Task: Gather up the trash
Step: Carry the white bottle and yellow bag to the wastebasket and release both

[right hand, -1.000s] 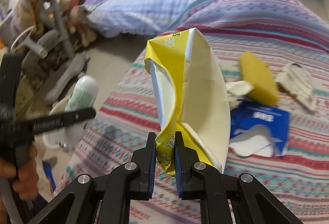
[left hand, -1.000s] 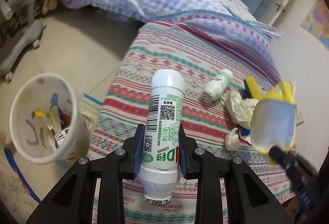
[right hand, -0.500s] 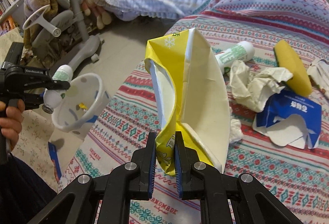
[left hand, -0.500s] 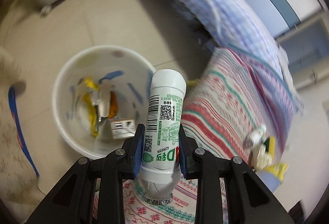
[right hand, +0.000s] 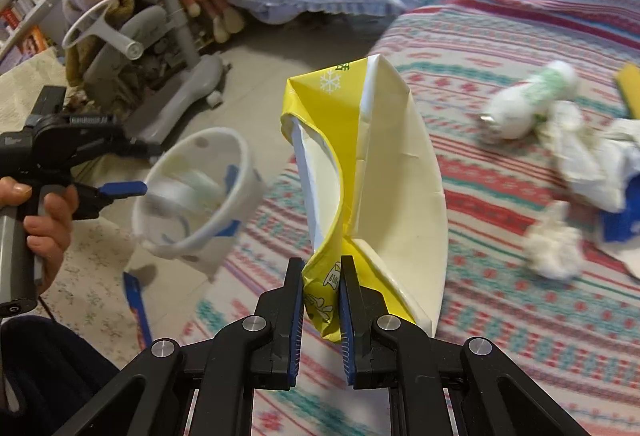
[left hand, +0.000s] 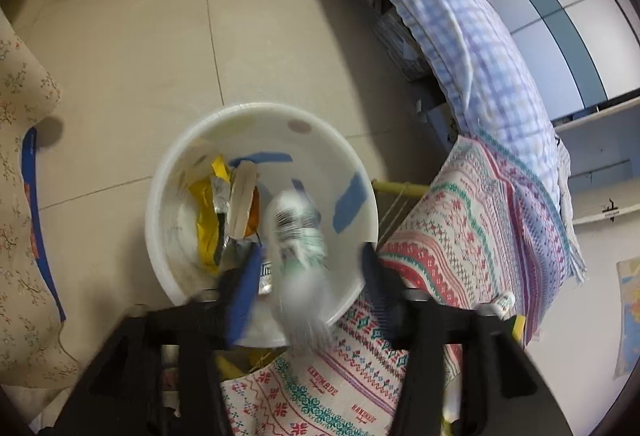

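A hand [right hand: 44, 220] is gripping the left gripper [left hand: 308, 280] over the white bin [left hand: 168, 236] standing on the floor off the bed's left edge; its jaws are standing wide apart, and a blurred white bottle [left hand: 298, 232] is sitting between them, touching neither, above the wrappers [left hand: 224, 211] in the bin; the right gripper [right hand: 322, 316] is pinching a crumpled yellow carton [right hand: 376, 187] upright, jaws narrow on its lower corner; further right on the bed [right hand: 500, 356], another bottle [right hand: 532, 103], crumpled tissues [right hand: 554, 248] and a blue pack [right hand: 624, 220] are lying near its right edge.
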`<state>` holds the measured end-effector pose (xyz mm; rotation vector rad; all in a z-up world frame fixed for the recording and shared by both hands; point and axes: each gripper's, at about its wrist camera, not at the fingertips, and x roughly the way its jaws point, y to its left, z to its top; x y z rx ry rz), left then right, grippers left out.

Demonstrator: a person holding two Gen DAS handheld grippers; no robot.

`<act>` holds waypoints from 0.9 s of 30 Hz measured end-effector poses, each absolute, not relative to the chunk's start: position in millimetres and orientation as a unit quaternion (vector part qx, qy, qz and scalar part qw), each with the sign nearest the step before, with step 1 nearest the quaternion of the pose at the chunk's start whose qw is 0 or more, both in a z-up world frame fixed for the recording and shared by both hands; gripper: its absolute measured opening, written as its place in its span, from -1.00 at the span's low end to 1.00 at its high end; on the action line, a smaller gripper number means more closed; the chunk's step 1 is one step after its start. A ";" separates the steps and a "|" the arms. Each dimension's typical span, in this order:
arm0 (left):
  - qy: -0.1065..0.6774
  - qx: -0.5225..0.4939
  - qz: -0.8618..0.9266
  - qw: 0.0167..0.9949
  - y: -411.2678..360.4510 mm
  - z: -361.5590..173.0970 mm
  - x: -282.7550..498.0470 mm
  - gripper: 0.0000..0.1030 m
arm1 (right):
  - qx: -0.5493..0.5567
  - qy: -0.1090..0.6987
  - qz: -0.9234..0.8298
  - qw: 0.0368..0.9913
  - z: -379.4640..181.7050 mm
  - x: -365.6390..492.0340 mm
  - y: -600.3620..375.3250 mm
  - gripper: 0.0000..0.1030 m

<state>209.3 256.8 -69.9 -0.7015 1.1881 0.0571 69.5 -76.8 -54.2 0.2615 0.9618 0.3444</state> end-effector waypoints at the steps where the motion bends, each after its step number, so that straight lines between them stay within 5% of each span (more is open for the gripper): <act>1: 0.541 -0.325 0.026 0.775 259.9 -66.7 207.8 0.21 | 0.124 0.460 0.169 0.863 -55.6 71.2 -71.4 -0.73; 21: 0.454 -0.400 0.176 0.776 334.7 -53.5 179.5 0.21 | 0.183 0.480 0.271 0.814 -70.0 170.2 75.9 -0.65; 23: 0.449 -0.406 0.187 0.774 340.4 -54.7 177.8 0.21 | 0.188 0.488 0.260 0.812 -72.0 181.0 82.1 -0.10; 27: 0.452 -0.402 0.177 0.776 339.7 -56.1 179.9 0.21 | 0.184 0.484 0.253 0.817 -73.4 177.2 72.5 0.07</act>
